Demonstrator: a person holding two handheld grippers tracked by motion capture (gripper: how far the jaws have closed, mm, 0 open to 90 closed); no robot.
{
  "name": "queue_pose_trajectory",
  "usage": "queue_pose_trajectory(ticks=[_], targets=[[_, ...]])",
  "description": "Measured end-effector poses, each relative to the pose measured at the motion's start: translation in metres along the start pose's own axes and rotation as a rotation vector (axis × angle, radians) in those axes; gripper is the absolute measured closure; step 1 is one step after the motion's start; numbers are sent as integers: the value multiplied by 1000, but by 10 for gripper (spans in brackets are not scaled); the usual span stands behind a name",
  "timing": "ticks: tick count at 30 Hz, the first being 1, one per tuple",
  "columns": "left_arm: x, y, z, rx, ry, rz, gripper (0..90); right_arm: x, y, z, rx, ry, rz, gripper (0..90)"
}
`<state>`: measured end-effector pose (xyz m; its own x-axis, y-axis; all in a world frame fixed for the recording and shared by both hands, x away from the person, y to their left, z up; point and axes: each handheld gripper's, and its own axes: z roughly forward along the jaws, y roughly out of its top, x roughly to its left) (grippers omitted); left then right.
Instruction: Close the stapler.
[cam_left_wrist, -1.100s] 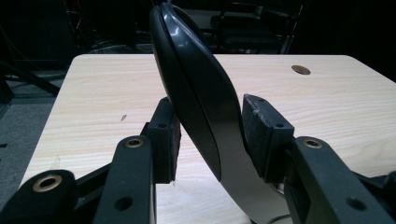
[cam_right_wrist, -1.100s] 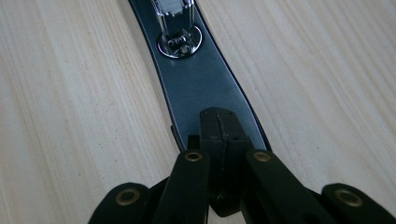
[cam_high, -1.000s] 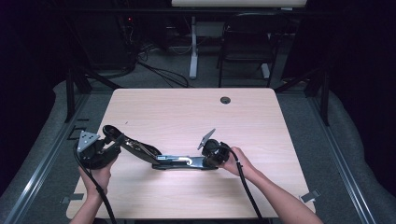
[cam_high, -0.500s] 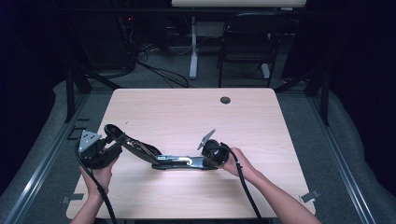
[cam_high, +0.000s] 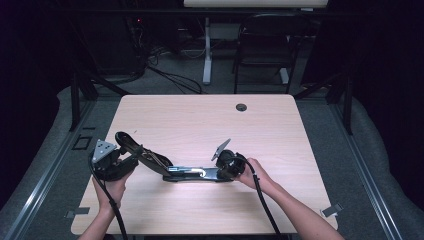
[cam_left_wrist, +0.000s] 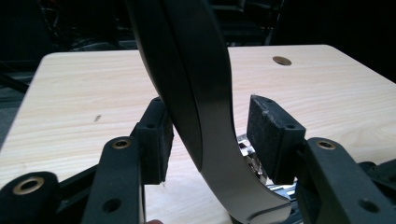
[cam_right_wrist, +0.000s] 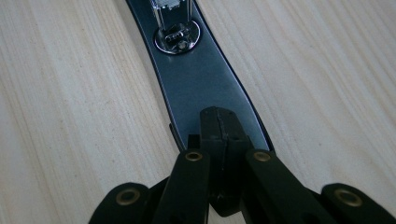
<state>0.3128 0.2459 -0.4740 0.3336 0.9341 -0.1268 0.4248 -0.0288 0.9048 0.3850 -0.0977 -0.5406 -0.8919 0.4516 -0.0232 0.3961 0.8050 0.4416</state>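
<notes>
**Black stapler opened out, one claw easing off its arm**

Black and long, the stapler (cam_high: 175, 167) lies near the worktop's (cam_high: 200, 125) front edge, at about 7 o'clock from the round cable hole (cam_high: 242, 107). Its base (cam_right_wrist: 205, 84) rests flat on the pale wood; its upper arm (cam_left_wrist: 196, 93) is swung up and away toward 9 o'clock.

The left claw (cam_high: 131, 154) straddles that raised arm. Its jaws have just been opening: the arm stands between the pads (cam_left_wrist: 271, 135), with a clear gap on one side, so nothing presses it now. The right claw (cam_high: 220, 173) is closed tight, its two tips meeting, and bears down on the tail of the base at roughly 3 o'clock from the hinge.

Risks, as I judge them:
- With the left claw loose, the sprung arm may drop or snap back toward the base, striking the staple channel (cam_right_wrist: 175, 32) or the right claw's tips.
- The right claw only pins the base from above; a slip off that smooth curved metal would let the whole stapler skid or pivot across the worktop.
- Any tug from the left side while the arm brushes one pad could drag the tool sideways toward the front edge.
</notes>
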Motion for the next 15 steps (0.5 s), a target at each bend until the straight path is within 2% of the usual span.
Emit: queue_pose_trajectory(ticks=[6,8,15], targets=[[-6,-1,5,15,-31,14,509,0,0,0,0,1,0,900],[-8,-2,6,1,-48,8,510,0,0,0,-2,4,1,900],[-16,-2,7,-11,-71,30,511,-1,-1,0,-9,11,9,900]])
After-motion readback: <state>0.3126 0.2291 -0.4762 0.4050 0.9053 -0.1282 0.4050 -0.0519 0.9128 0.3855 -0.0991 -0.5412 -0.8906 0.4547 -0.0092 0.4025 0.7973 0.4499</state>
